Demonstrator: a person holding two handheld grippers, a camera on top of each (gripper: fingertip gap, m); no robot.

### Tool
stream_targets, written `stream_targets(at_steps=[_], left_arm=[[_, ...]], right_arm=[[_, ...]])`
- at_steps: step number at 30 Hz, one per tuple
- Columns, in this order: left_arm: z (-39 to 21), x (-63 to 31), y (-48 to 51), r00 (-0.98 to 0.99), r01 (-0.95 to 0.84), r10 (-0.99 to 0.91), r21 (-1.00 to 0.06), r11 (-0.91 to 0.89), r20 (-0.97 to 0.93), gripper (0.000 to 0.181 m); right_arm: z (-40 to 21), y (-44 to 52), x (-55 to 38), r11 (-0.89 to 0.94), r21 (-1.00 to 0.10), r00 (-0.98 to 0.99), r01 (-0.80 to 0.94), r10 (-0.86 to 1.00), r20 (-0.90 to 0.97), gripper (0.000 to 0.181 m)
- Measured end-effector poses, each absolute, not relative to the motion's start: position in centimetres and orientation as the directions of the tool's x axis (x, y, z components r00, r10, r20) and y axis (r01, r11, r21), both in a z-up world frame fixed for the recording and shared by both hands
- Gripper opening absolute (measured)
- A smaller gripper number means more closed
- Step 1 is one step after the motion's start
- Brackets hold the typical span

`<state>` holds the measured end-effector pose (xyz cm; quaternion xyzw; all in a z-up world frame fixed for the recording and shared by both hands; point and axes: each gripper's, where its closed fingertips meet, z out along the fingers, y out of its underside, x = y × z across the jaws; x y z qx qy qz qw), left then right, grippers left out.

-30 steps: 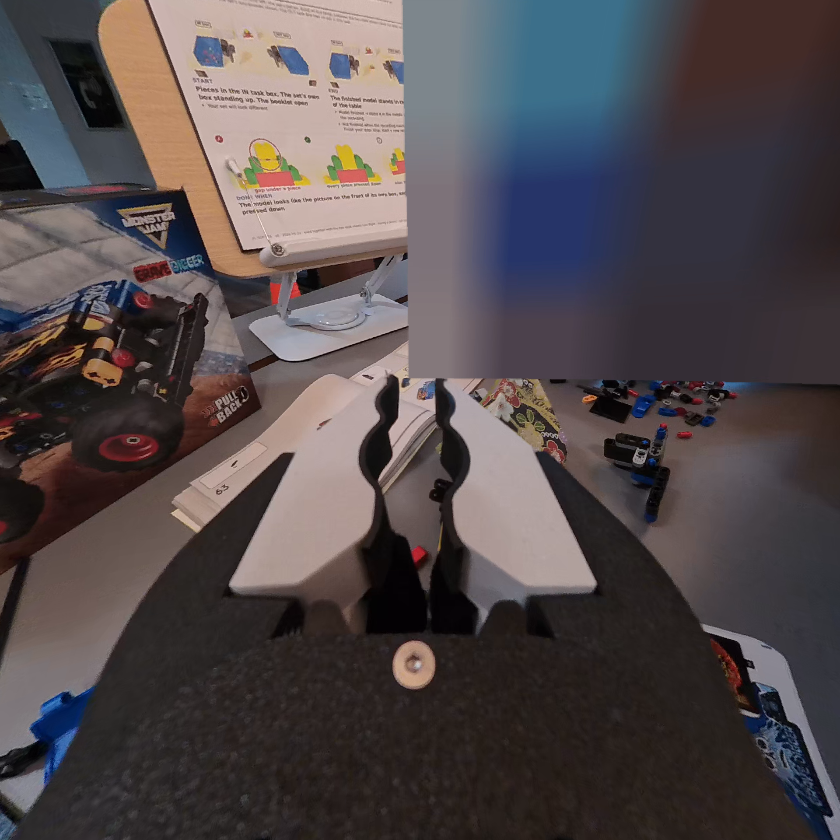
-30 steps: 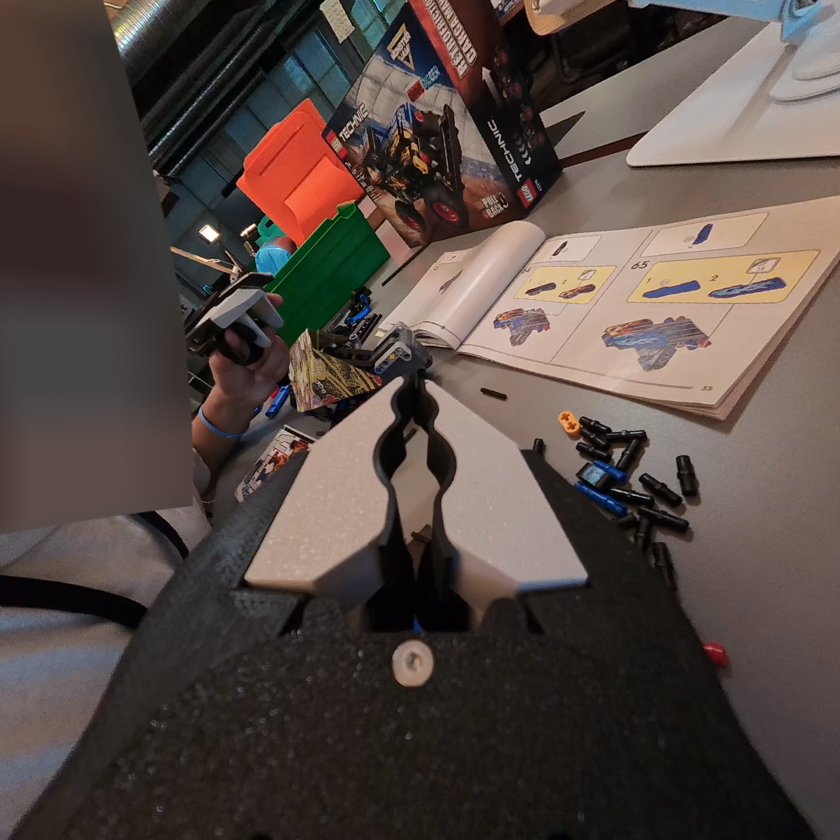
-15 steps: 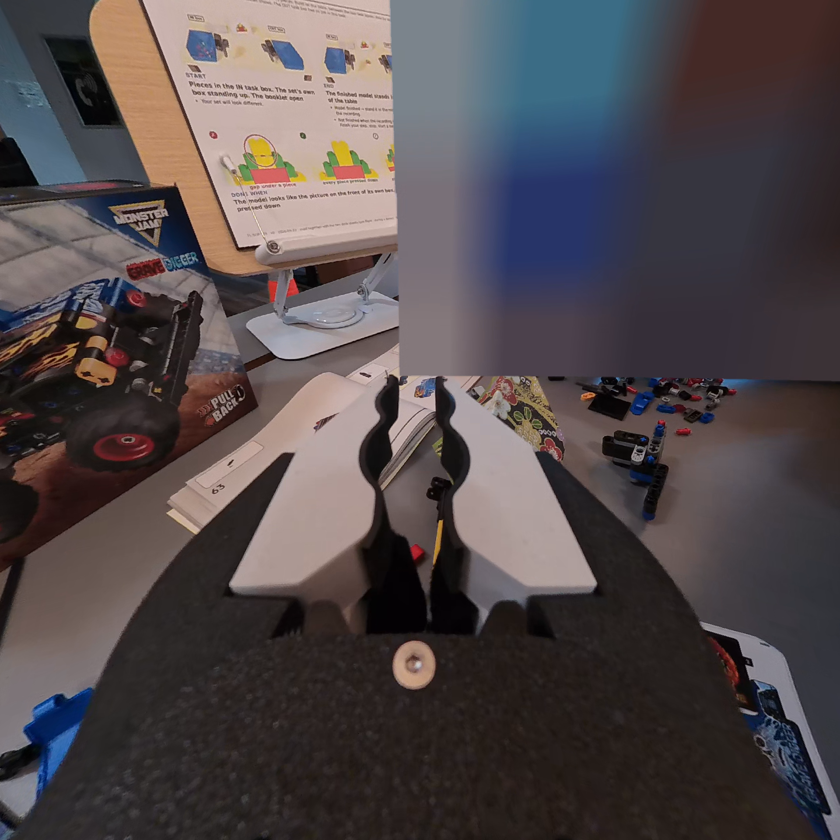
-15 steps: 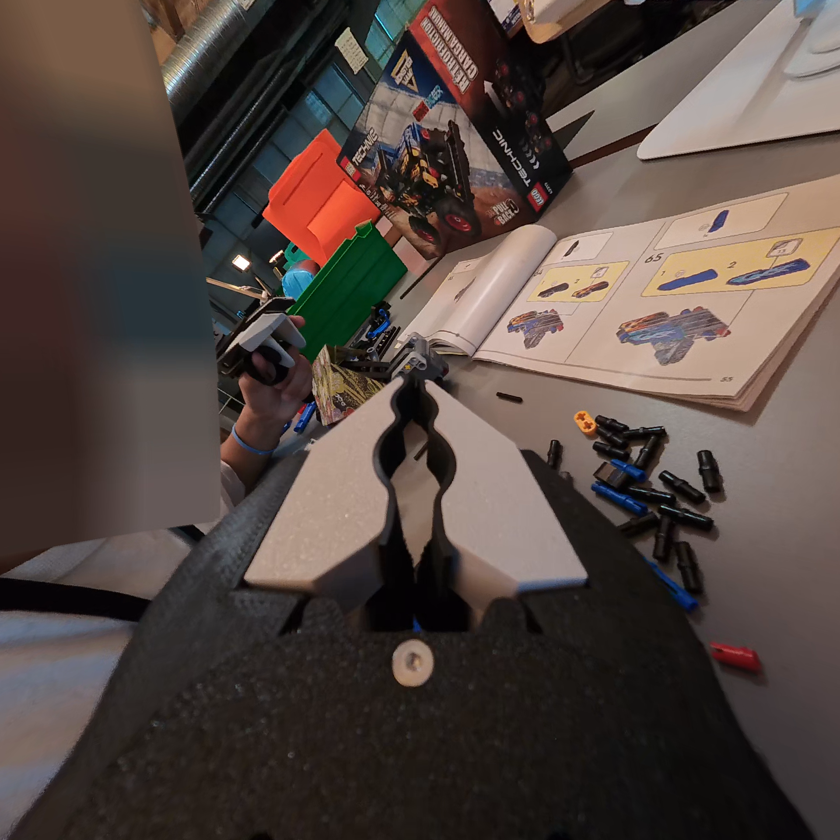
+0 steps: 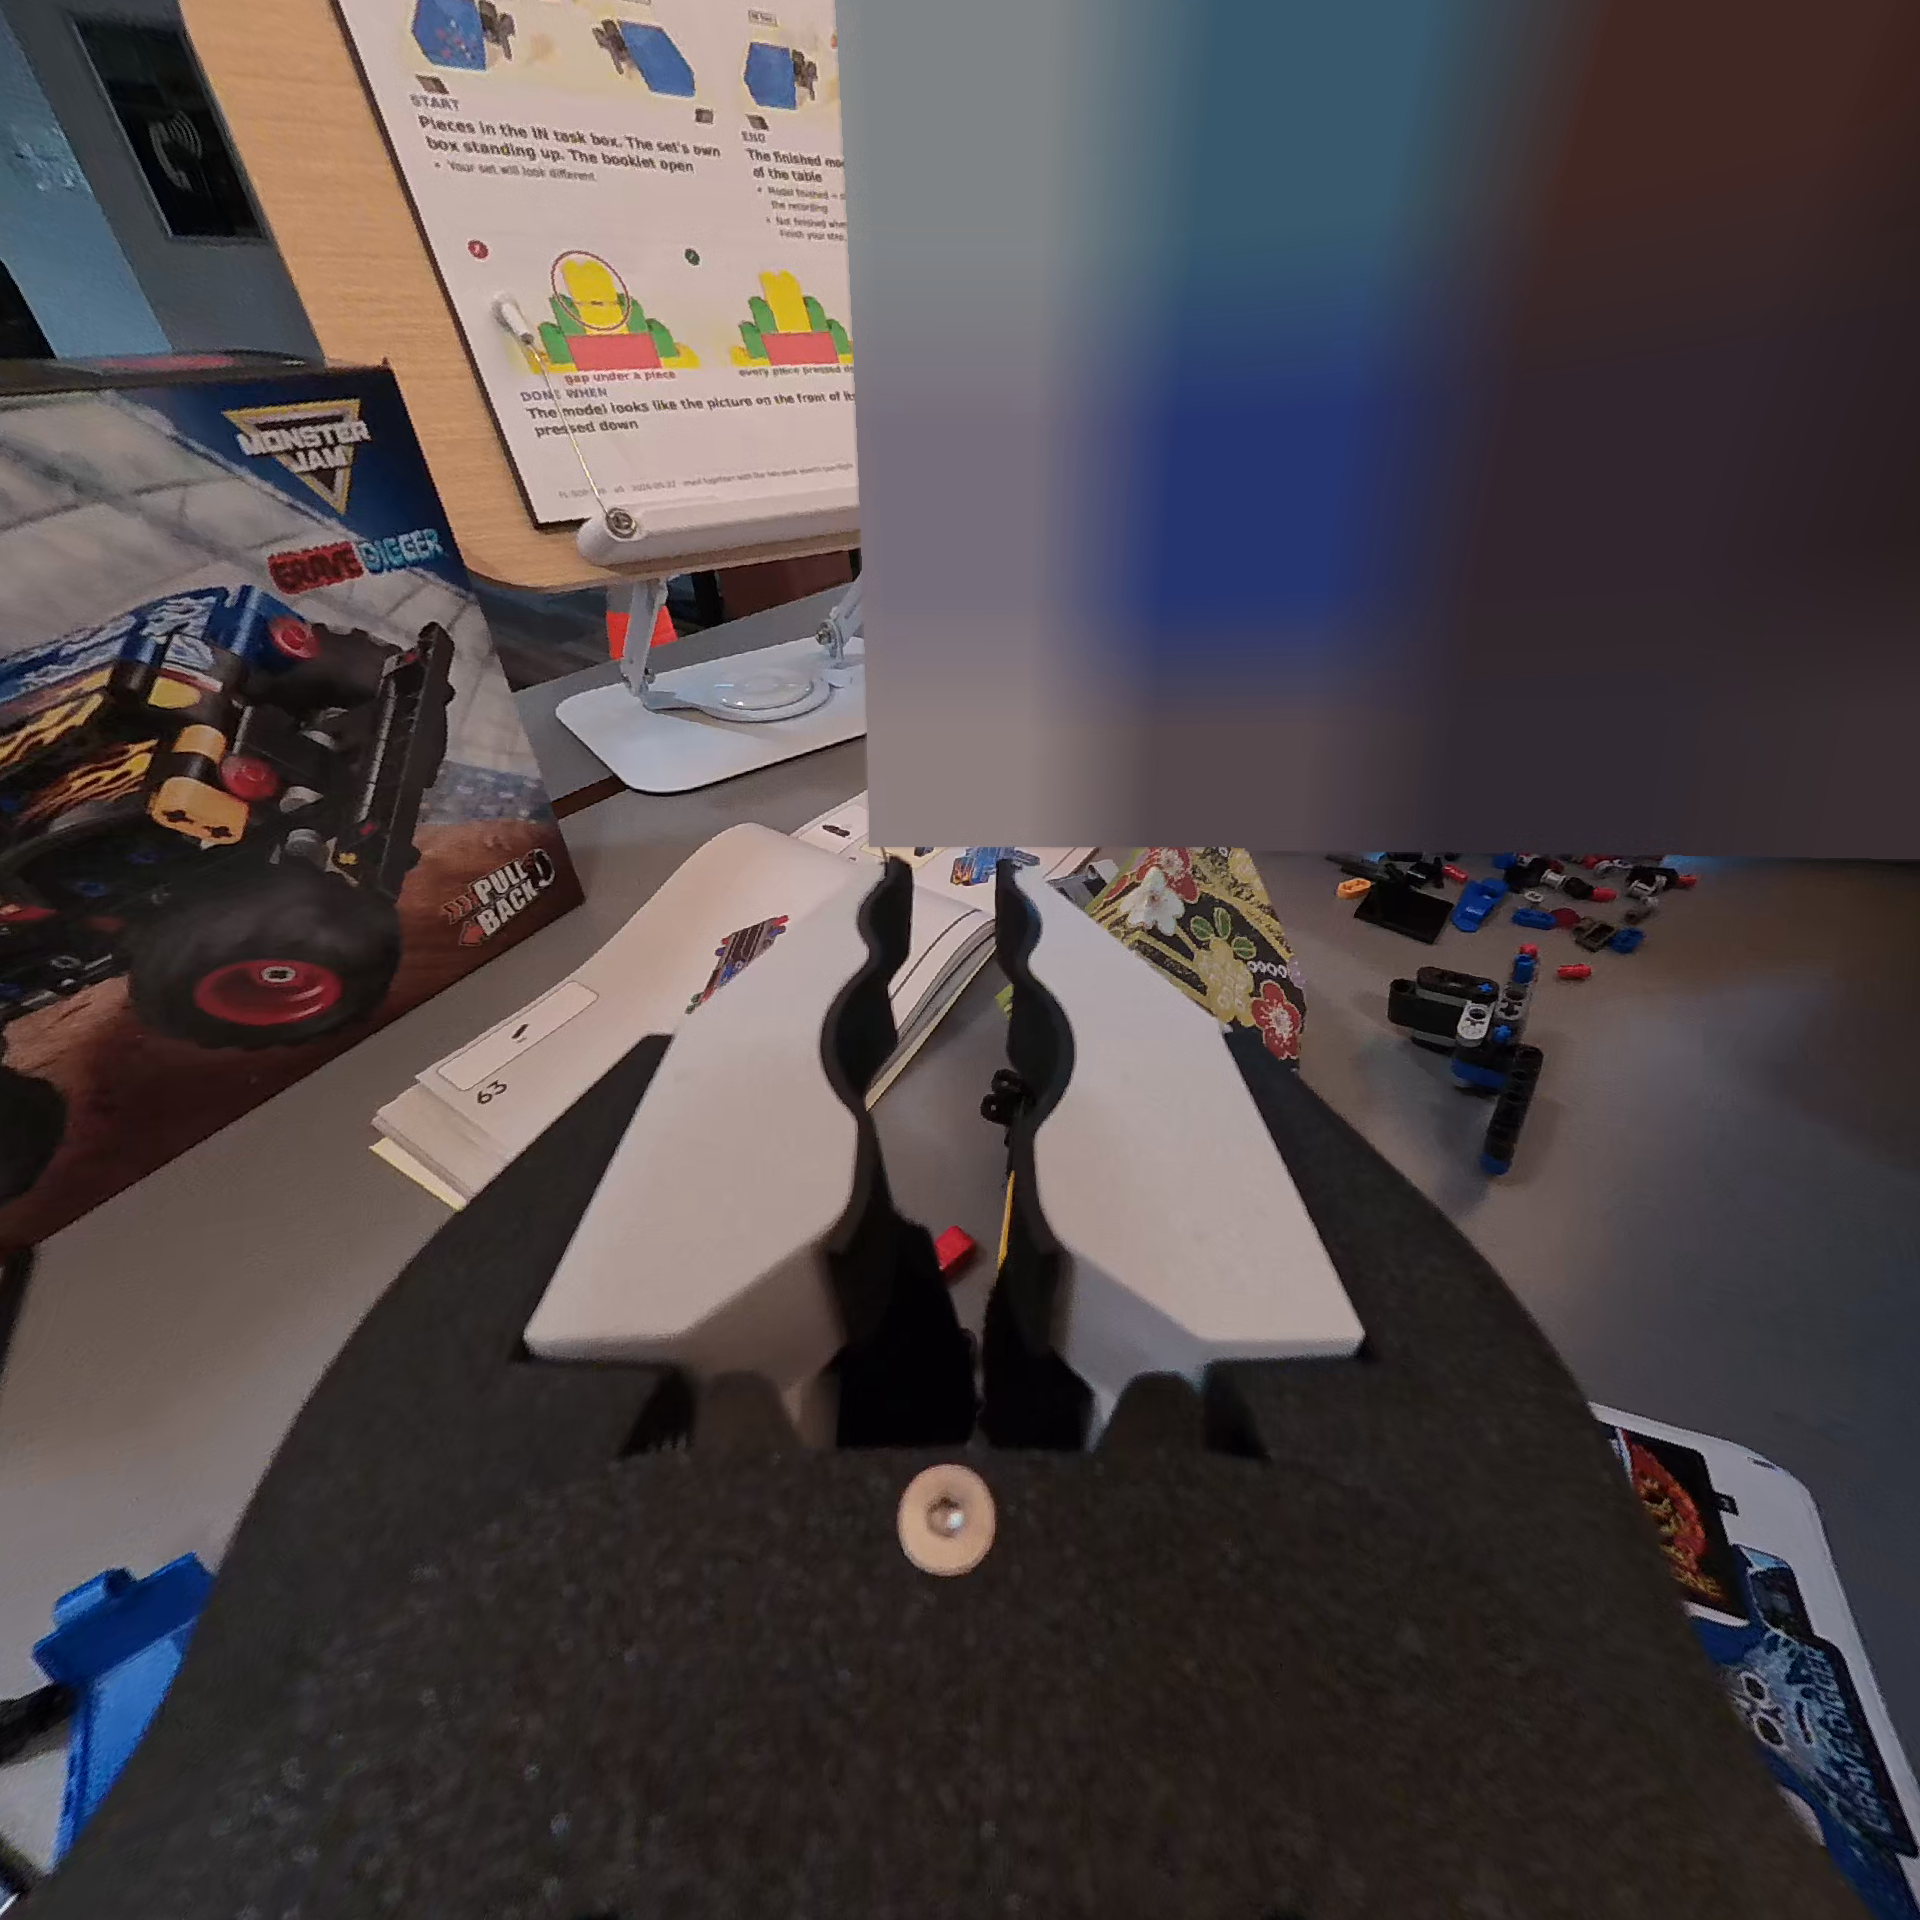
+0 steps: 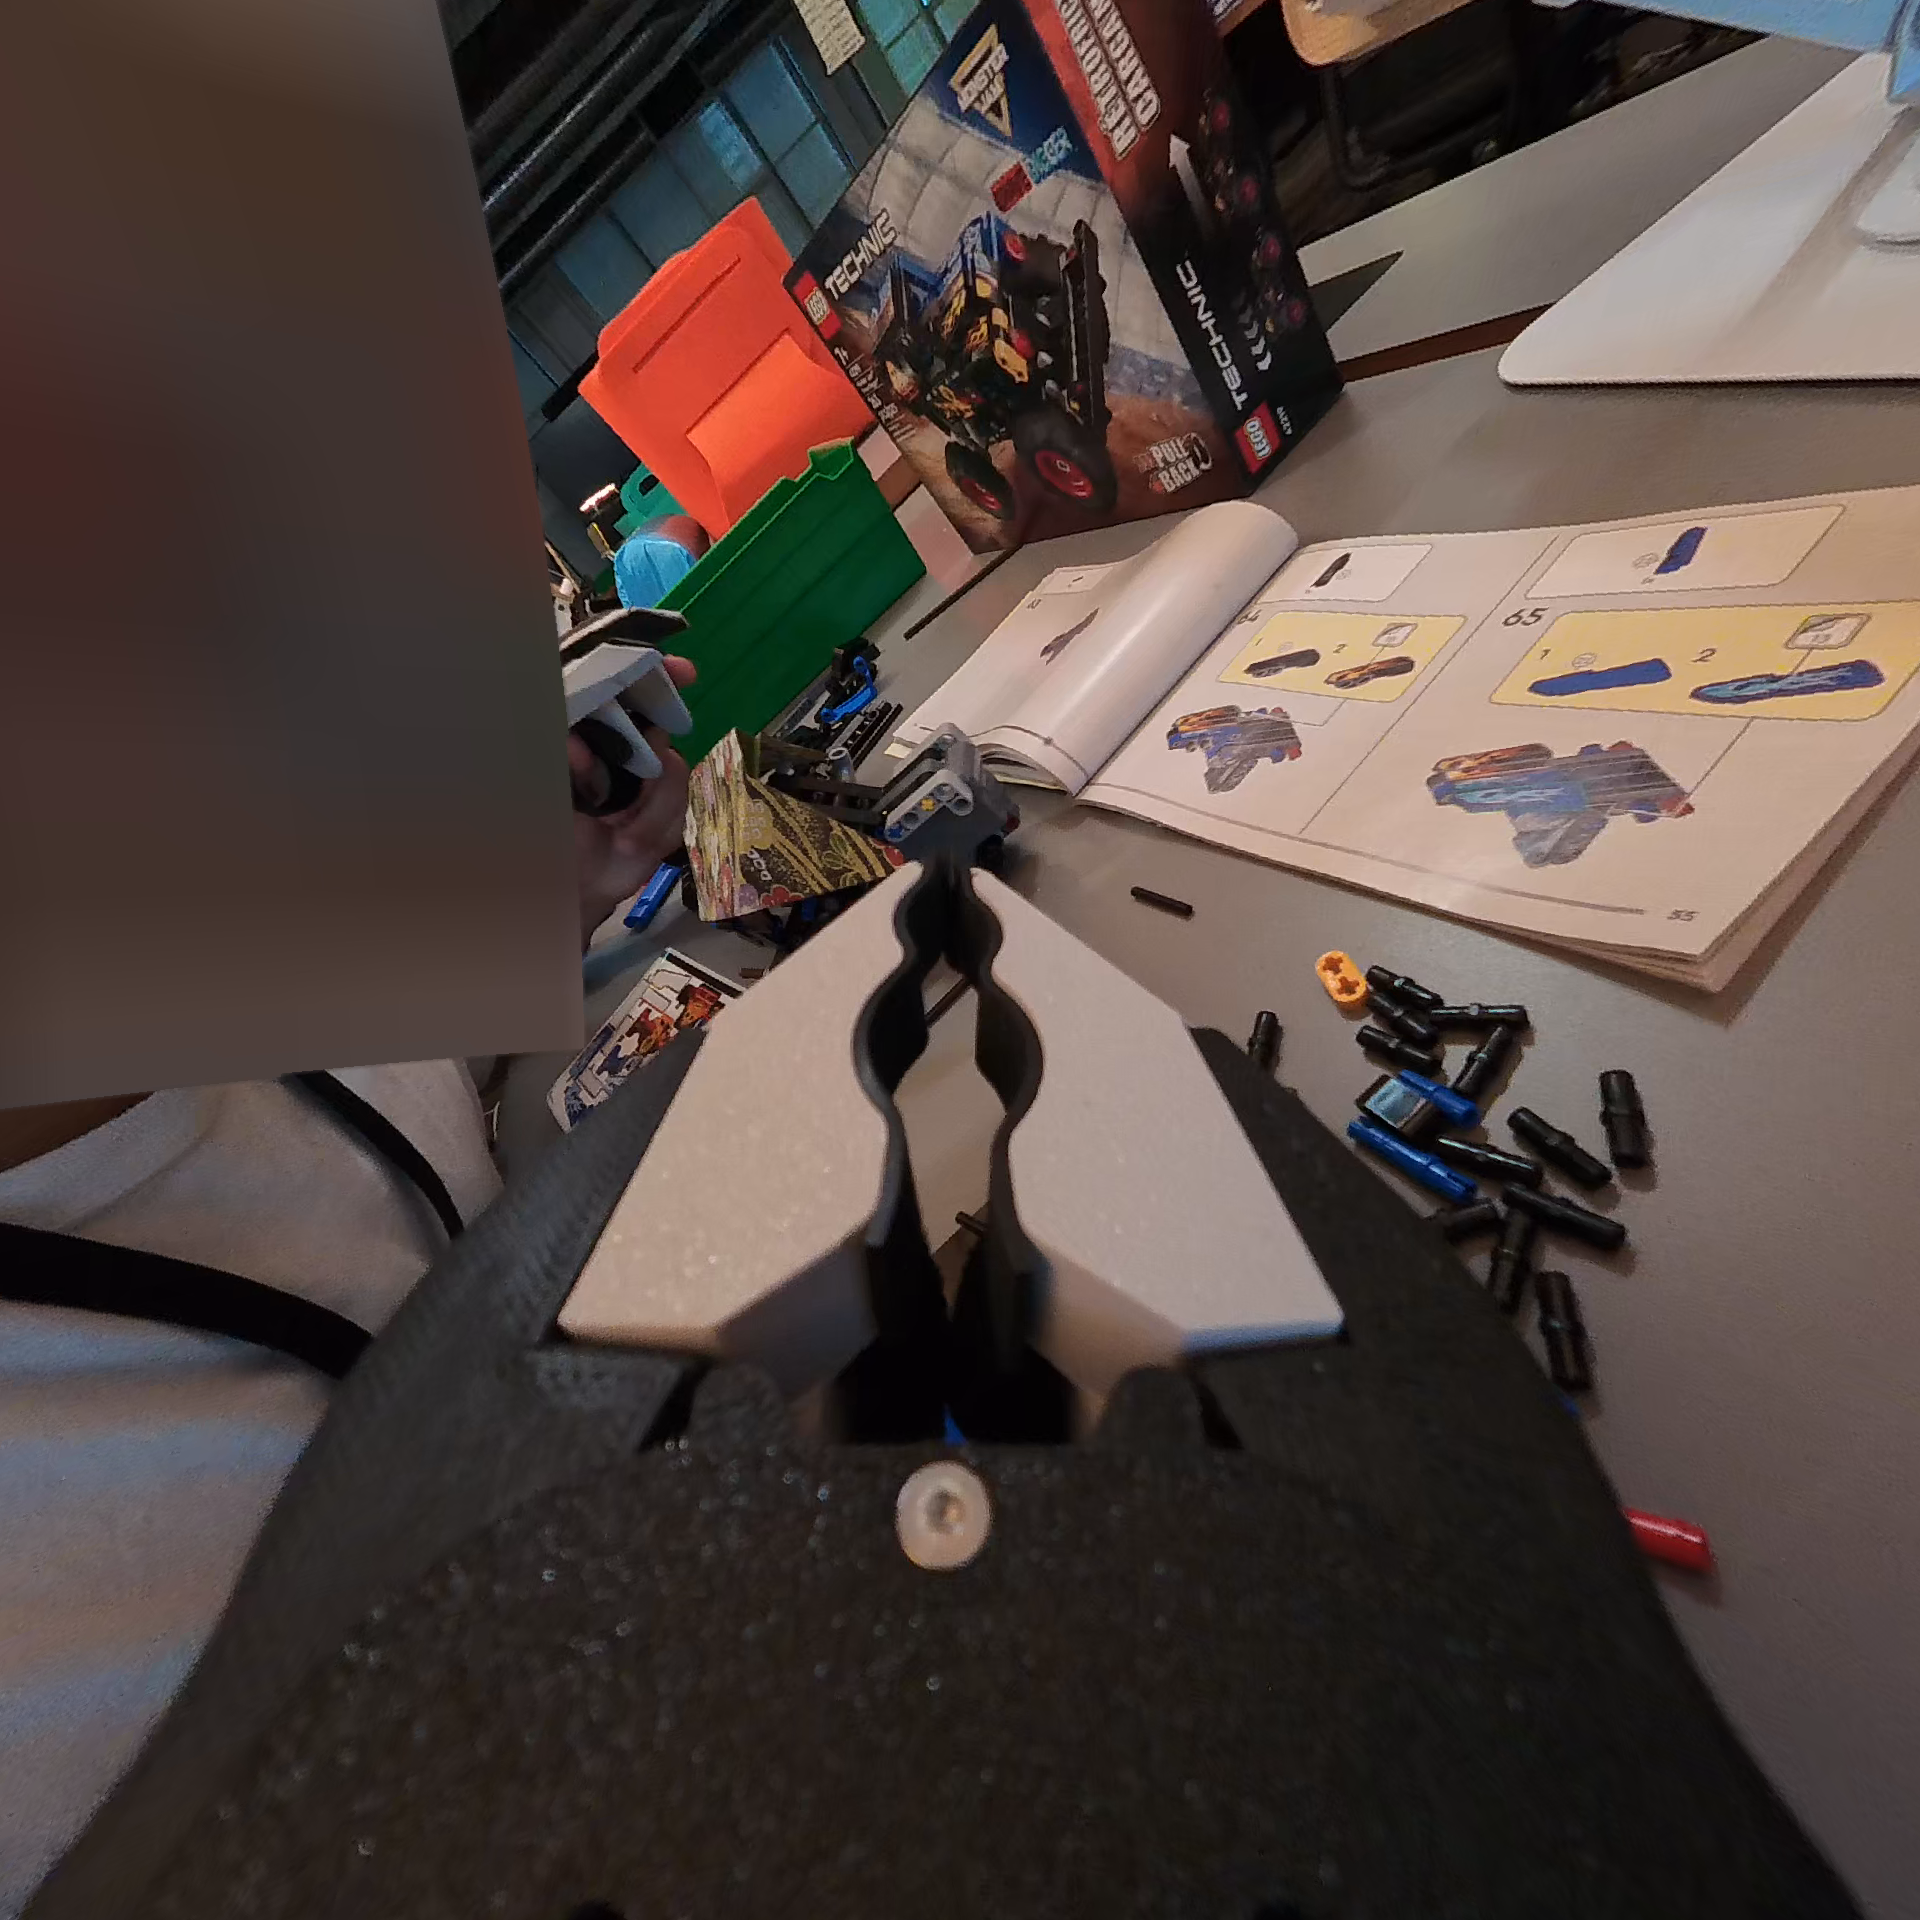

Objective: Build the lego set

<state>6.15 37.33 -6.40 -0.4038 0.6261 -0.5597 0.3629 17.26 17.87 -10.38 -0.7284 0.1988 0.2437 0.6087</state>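
My left gripper (image 5: 948, 883) is open by a narrow gap, with nothing between its tips. It hovers over the open instruction booklet (image 5: 665, 997). A small black piece (image 5: 1003, 1096) and a red piece (image 5: 954, 1247) show through the gap on the table. My right gripper (image 6: 948, 883) is shut, its tips just short of a grey and black sub-assembly (image 6: 935, 800); whether they touch I cannot tell. The booklet (image 6: 1455, 727) lies to its right. A black, grey and blue sub-assembly (image 5: 1475, 1029) sits at the right of the left wrist view. A hand holds the left gripper (image 6: 623, 686), seen at the left of the right wrist view.
The set's box (image 5: 208, 779) (image 6: 1039, 312) stands behind the booklet. A stand with an instruction sheet (image 5: 623, 260) is at the back. Black and blue pins (image 6: 1486, 1122), an orange connector (image 6: 1340, 977) and a red pin (image 6: 1668, 1538) lie right. A floral sheet (image 6: 769, 842), sticker sheet (image 6: 644, 1029), green bin (image 6: 790, 592) and orange bin (image 6: 727, 384) lie left. The gap from one gripper's tips to the other's is roughly 25 centimetres.
Both views have shifted only slightly: the right gripper has drifted a little left, the left one has tipped a little down. Neither gripper's opening has changed.
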Motion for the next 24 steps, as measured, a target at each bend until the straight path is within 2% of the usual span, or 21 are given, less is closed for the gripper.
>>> stream_targets(at_steps=[18, 21, 24], left_arm=[[-6.0, 5.9, 37.0, -0.434, -0.104, -0.901, -0.994, 0.024, 0.024, 0.014], [-5.4, 5.4, 36.0, -0.453, -0.077, -0.891, -0.994, 0.082, -0.039, 0.015], [-5.5, 4.8, 34.4, -0.467, -0.042, -0.866, -0.973, 0.227, -0.182, 0.015]], right_arm=[[-10.5, 18.0, 16.9, -0.195, -0.793, 0.806, -0.577, 0.023, -0.591, 0.000], [-9.9, 18.1, 16.1, -0.197, -0.798, 0.807, -0.569, 0.050, -0.588, 0.000], [-9.1, 18.3, 14.8, -0.206, -0.800, 0.802, -0.563, 0.096, -0.589, 0.000]])
